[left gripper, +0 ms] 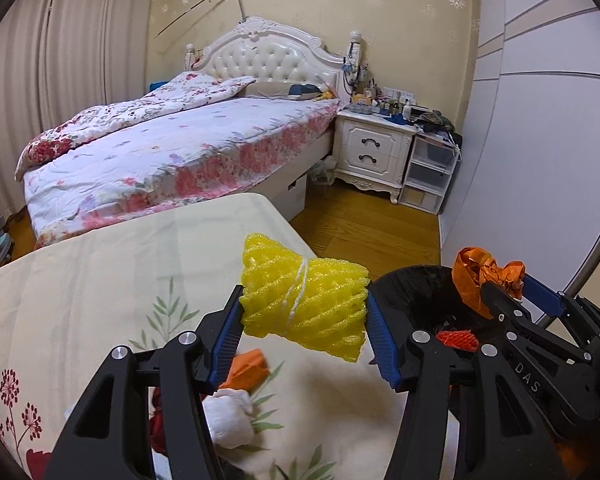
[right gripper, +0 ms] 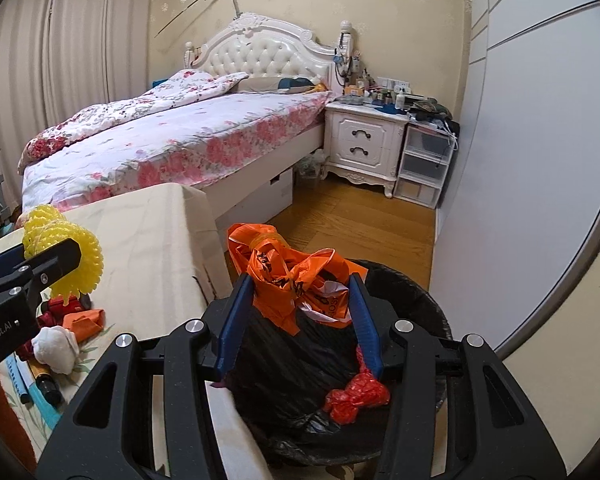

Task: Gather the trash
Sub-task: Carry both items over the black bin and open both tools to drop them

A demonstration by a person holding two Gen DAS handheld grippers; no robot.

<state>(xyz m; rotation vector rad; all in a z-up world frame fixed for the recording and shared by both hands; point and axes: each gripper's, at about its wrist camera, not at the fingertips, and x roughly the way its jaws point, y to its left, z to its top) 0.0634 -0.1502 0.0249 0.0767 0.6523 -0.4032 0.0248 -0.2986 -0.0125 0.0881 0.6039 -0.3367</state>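
My left gripper point(left gripper: 305, 314) is shut on a yellow foam net point(left gripper: 304, 300) tied with white string, held above the cloth-covered table point(left gripper: 100, 280). It also shows in the right wrist view point(right gripper: 66, 256). My right gripper point(right gripper: 300, 312) is shut on a crumpled orange plastic bag point(right gripper: 296, 276), held over a bin lined with a black bag point(right gripper: 412, 292). A red net piece point(right gripper: 356, 396) lies inside the bin. The right gripper with the orange bag point(left gripper: 484, 276) shows at the right of the left wrist view.
On the table lie a white wad point(right gripper: 56, 346), an orange scrap point(right gripper: 86, 320), a red item point(right gripper: 60, 306) and a dark tube point(right gripper: 46, 380). Behind are a floral bed point(left gripper: 172, 148), a white nightstand point(left gripper: 376, 152), plastic drawers point(left gripper: 428, 176) and a wardrobe point(left gripper: 540, 140).
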